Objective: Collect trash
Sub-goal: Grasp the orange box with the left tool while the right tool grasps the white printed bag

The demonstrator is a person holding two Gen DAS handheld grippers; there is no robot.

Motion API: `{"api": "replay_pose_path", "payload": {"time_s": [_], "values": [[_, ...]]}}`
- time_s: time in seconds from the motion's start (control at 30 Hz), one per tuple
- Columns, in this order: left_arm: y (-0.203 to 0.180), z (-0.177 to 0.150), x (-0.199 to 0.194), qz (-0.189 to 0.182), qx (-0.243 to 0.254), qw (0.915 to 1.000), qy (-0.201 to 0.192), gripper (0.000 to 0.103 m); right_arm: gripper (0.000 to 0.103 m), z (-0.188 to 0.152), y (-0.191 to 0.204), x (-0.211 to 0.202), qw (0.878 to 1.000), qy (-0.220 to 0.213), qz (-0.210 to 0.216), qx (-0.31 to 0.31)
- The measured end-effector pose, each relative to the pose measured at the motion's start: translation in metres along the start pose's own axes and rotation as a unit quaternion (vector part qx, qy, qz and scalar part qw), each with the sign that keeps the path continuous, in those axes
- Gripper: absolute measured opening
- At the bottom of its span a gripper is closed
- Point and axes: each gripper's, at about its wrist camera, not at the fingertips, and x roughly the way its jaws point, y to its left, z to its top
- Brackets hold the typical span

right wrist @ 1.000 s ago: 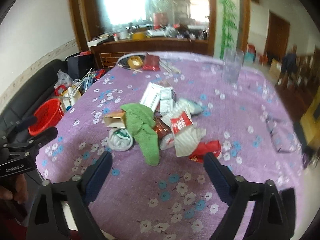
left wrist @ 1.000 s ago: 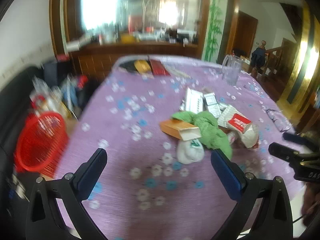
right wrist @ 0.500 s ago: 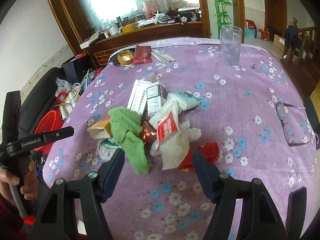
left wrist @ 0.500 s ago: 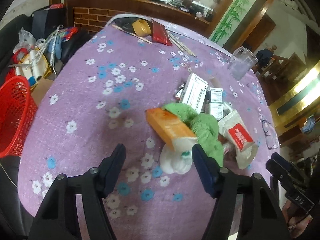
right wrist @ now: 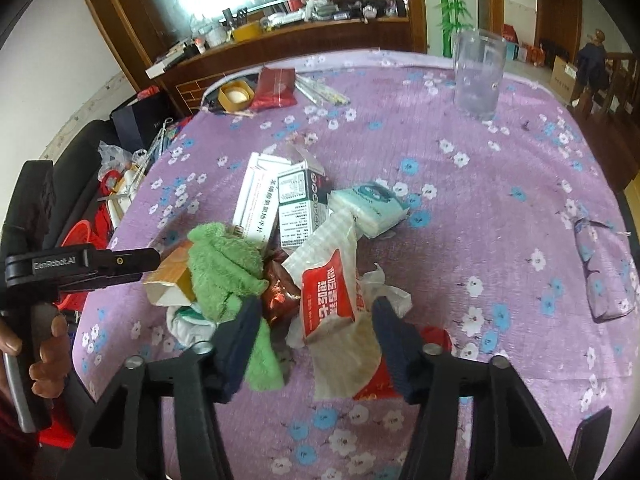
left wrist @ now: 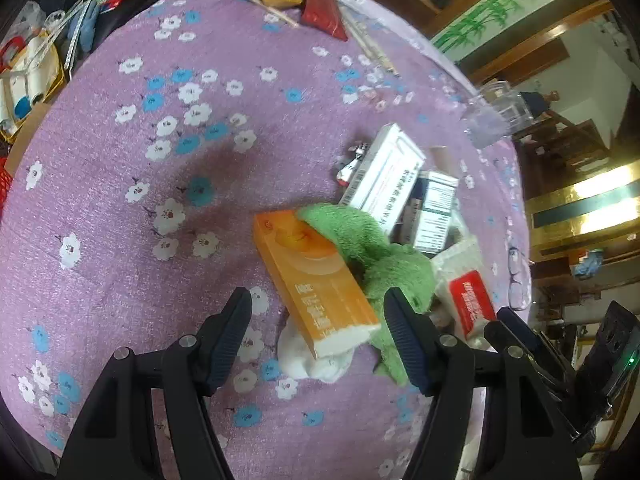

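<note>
A heap of trash lies on the purple flowered tablecloth (left wrist: 120, 200). It holds an orange box (left wrist: 316, 284), a green cloth (left wrist: 384, 256), white cartons (left wrist: 384, 176), a white bag with a red label (right wrist: 332, 296) and a red wrapper (right wrist: 432, 336). My left gripper (left wrist: 318, 320) is open, its fingers on either side of the orange box's near end. My right gripper (right wrist: 316, 322) is open, its fingers on either side of the red-labelled bag. The left gripper also shows in the right wrist view (right wrist: 120, 264), beside the orange box (right wrist: 172, 280).
A red basket (right wrist: 80, 236) stands on the floor left of the table. A clear jug (right wrist: 478, 76), a tape roll (right wrist: 236, 94), a dark red packet (right wrist: 276, 88) and chopsticks lie at the far side. Glasses (right wrist: 604, 268) lie at the right edge.
Both grippers have moved forward and down onto the heap. The left now straddles the orange box, the right straddles the red-labelled bag.
</note>
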Motion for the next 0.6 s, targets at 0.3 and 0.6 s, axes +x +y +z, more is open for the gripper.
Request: {"api": "replay_pose_path", "payload": {"time_s": [0.3, 0.6], "values": [[0.006, 0.002, 0.028, -0.021, -0.029, 0.9991, 0.024, 0.056, 0.014, -0.009, -0.004, 0.02, 1.0, 0.023, 0.01, 0.004], [0.003, -0.012, 0.008, -0.024, -0.019, 0.9992, -0.025, 0.029, 0.008, -0.028, -0.004, -0.006, 0.999, -0.001, 0.034, 0.017]]}}
